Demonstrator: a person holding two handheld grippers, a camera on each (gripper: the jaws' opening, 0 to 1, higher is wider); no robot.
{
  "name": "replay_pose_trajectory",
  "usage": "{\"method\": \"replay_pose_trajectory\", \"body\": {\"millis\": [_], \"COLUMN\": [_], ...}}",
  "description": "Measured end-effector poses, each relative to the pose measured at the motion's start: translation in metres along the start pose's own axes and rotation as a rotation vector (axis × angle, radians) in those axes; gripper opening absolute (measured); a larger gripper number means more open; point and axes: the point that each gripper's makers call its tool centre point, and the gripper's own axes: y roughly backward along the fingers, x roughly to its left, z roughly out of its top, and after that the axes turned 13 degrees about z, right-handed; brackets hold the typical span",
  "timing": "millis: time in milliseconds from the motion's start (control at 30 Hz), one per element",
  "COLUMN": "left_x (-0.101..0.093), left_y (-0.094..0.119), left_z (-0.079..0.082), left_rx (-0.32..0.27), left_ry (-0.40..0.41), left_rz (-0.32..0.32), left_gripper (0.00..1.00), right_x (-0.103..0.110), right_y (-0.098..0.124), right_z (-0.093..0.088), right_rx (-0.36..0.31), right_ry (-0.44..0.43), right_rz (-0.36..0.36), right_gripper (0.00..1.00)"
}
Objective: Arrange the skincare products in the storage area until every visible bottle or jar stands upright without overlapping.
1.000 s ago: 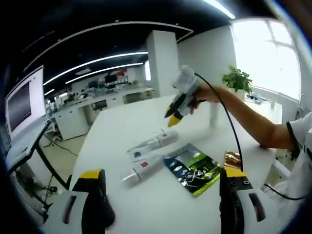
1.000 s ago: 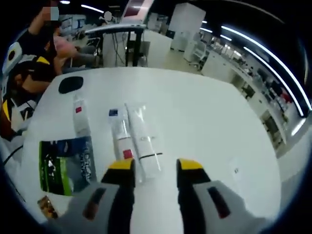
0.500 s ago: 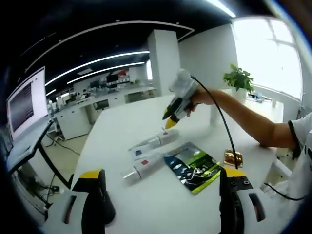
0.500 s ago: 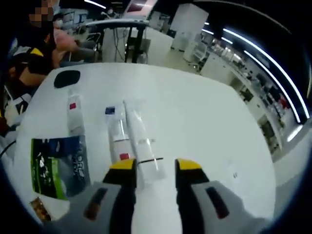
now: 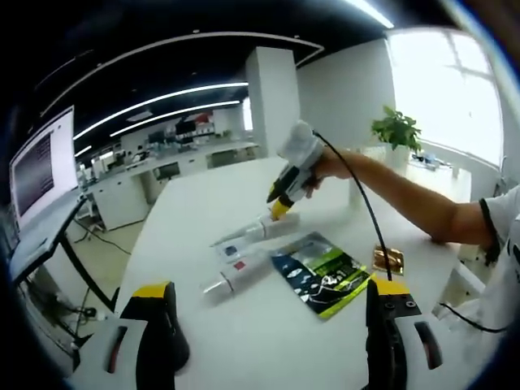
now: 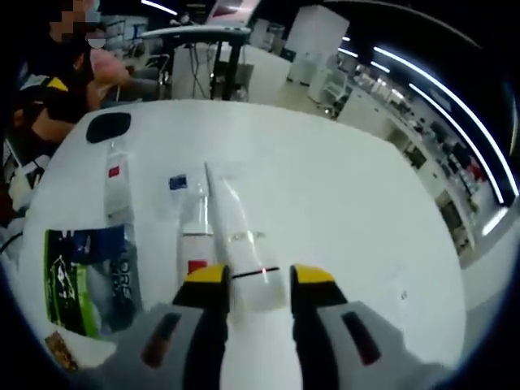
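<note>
Since the earlier frames the right gripper had come down onto the clear tube, so that its yellow-tipped jaws stood apart on either side of the tube's wide end; whether they touched it could not be told. That tube lay flat on the white counter, its narrow end pointing away from the gripper. Just beside it lay a second tube with a red label and a blue end, also flat, and further out a third tube with a red mark, near a green and blue pouch. A black oval object sat on the counter beyond the third tube. In the left gripper view, the left gripper hung above the counter with its jaws wide apart and nothing between them, well apart from the tubes, while the right gripper met the clear tube from above.
</note>
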Motion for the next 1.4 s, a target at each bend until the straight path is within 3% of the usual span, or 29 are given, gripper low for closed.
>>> {"method": "replay_pose_trajectory", "body": {"millis": [267,933,1033,1400], "left_x": [0.001,-0.003,-0.003,-0.006], "left_y": [-0.001,-0.004,-0.003,-0.007], "left_z": [-0.001,-0.002,0.003,0.0], "left_rx": [0.002,-0.001,-0.024,-0.015], "left_ry": [0.0,-0.007,0.001,-0.003], "left_rz": [0.0,-0.002,-0.002,-0.004], "left_gripper": [0.99,0.99,0.99,0.99], "right_x": [0.008,-0.008,-0.002,0.006], "right_y": [-0.01,-0.019,-0.019,-0.021], "right_z": [-0.008,-0.005,-0.007,-0.009], "right_rx": [0.007,-0.013,-0.014,-0.015], "right_ry": [-0.009,-0.027,-0.028,-0.041], "right_rz": [0.026,0.034,0.033,0.034], "right_gripper": [0.3,0.33,0.34,0.33]}}
